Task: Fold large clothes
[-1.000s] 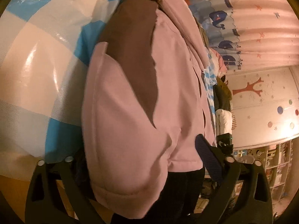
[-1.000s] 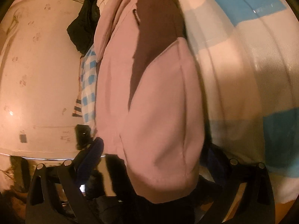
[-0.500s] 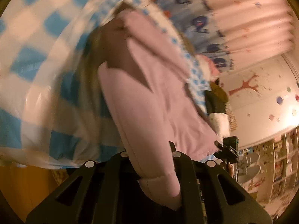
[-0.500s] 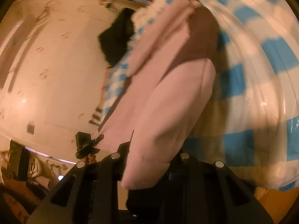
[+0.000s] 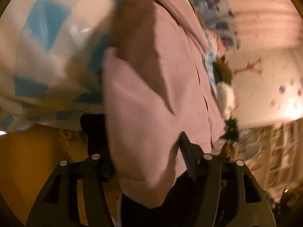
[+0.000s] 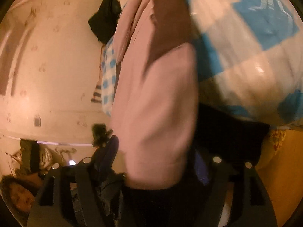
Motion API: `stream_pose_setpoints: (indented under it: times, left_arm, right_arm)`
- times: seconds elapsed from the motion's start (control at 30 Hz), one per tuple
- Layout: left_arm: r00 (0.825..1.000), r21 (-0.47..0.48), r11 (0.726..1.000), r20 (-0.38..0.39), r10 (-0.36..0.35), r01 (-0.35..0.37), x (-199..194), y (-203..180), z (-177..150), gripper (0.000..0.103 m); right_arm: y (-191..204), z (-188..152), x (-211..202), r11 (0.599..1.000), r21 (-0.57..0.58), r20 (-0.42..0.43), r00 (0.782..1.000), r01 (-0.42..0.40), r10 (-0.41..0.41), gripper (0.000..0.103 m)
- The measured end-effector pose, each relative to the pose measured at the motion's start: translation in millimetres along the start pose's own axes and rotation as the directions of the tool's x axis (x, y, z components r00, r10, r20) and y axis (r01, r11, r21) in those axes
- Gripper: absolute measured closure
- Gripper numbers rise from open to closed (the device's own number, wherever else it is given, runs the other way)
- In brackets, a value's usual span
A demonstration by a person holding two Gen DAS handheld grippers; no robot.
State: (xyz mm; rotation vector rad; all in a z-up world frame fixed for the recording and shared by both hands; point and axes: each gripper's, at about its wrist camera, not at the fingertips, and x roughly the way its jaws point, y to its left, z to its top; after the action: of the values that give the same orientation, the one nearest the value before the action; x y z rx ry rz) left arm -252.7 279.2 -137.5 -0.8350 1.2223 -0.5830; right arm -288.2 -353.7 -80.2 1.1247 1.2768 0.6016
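While both jaws are opening around pink jacket (image 5: 151, 94) cuffs, left gripper (image 5: 144, 162) and right gripper (image 6: 157, 162) are letting go; sleeve fold in hand; next, regrasp hem.

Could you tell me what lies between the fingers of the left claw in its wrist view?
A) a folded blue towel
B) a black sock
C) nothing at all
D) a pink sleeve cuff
D: the cuff end of the pink sleeve hangs between the fingers of the left claw, whose jaws are opening.
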Motion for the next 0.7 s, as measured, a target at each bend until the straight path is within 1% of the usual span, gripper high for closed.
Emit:
stream_pose_setpoints:
  times: [0.03, 0.07, 0.1, 0.13, 0.17, 0.2, 0.27, 0.37, 0.4, 0.47, 0.5, 0.53, 0.57, 0.6, 0.63, 0.67, 0.7]
  left_arm:
    - [1.0, -0.015, 1.0, 0.021, -0.022, 0.023, -3, 6, -1, 0.034]
    - [0.998, -0.024, 0.999, 0.038, -0.048, 0.048, -7, 11, -1, 0.029]
    - [0.995, -0.03, 0.996, 0.063, -0.081, 0.083, -10, 16, 2, 0.028]
    - [0.992, -0.03, 0.994, 0.077, -0.099, 0.101, -12, 17, 4, 0.024]
    - [0.989, -0.029, 0.993, 0.091, -0.114, 0.117, -15, 17, 7, 0.02]
    - [0.988, -0.027, 0.992, 0.096, -0.119, 0.122, -16, 16, 8, 0.018]
    - [0.99, -0.015, 0.993, 0.074, -0.12, 0.121, -9, 12, 13, 0.016]
    - [0.993, 0.004, 0.994, 0.033, -0.11, 0.11, 7, 1, 13, 0.016]
    - [0.994, 0.009, 0.994, 0.027, -0.107, 0.107, 17, -7, 12, 0.016]
    - [0.995, 0.02, 0.995, 0.017, -0.099, 0.099, 23, -11, 15, 0.016]
    - [0.996, 0.023, 0.996, 0.014, -0.088, 0.088, 26, -12, 15, 0.016]
    - [0.997, 0.019, 0.997, 0.015, -0.075, 0.074, 29, -13, 16, 0.016]
    - [0.998, 0.008, 0.998, 0.019, -0.057, 0.057, 31, -13, 17, 0.016]
    - [0.999, 0.001, 0.999, 0.026, -0.04, 0.04, 33, -12, 16, 0.016]
    - [0.999, -0.013, 1.0, 0.046, -0.01, 0.01, 33, -12, 16, 0.021]
    - [0.999, -0.015, 1.0, 0.052, -0.001, 0.002, 33, -12, 14, 0.048]
    - [0.999, -0.019, 1.0, 0.048, 0.013, -0.012, 35, -13, 14, 0.061]
  right_arm:
    - [-2, 2, -1, 1.0, 0.004, 0.0, 1.0, -0.017, 0.017, 0.025]
    - [-4, 4, -1, 0.999, 0.003, -0.002, 0.999, -0.044, 0.044, 0.024]
    - [-3, 7, -1, 0.999, 0.0, 0.0, 0.999, -0.055, 0.055, 0.023]
    - [-2, 11, -1, 0.997, -0.009, 0.002, 0.997, -0.076, 0.076, 0.022]
    - [0, 13, 0, 0.996, -0.013, 0.005, 0.996, -0.092, 0.092, 0.018]
    - [3, 16, 1, 0.993, -0.022, 0.009, 0.993, -0.116, 0.116, 0.014]
    - [11, 20, 11, 0.991, -0.039, -0.011, 0.992, -0.124, 0.124, 0.013]
    - [21, 20, 35, 0.993, -0.044, -0.057, 0.993, -0.108, 0.105, 0.013]
    - [23, 21, 42, 0.994, -0.05, -0.072, 0.993, -0.102, 0.098, 0.013]
    - [26, 22, 51, 0.994, -0.073, -0.07, 0.995, -0.078, 0.073, 0.014]
    - [28, 20, 52, 0.994, -0.094, -0.054, 0.997, -0.061, 0.056, 0.022]
    - [32, 20, 55, 0.993, -0.115, -0.042, 0.999, -0.036, 0.032, 0.035]
    - [32, 19, 56, 0.992, -0.125, -0.031, 1.0, -0.003, -0.001, 0.062]
    - [33, 19, 57, 0.992, -0.126, -0.022, 1.0, 0.005, -0.008, 0.065]
    - [33, 17, 56, 0.991, -0.136, -0.009, 1.0, 0.013, -0.014, 0.066]
    - [35, 16, 56, 0.989, -0.143, -0.002, 1.0, 0.022, -0.022, 0.069]
    - [37, 14, 55, 0.989, -0.149, 0.013, 1.0, 0.027, -0.025, 0.071]
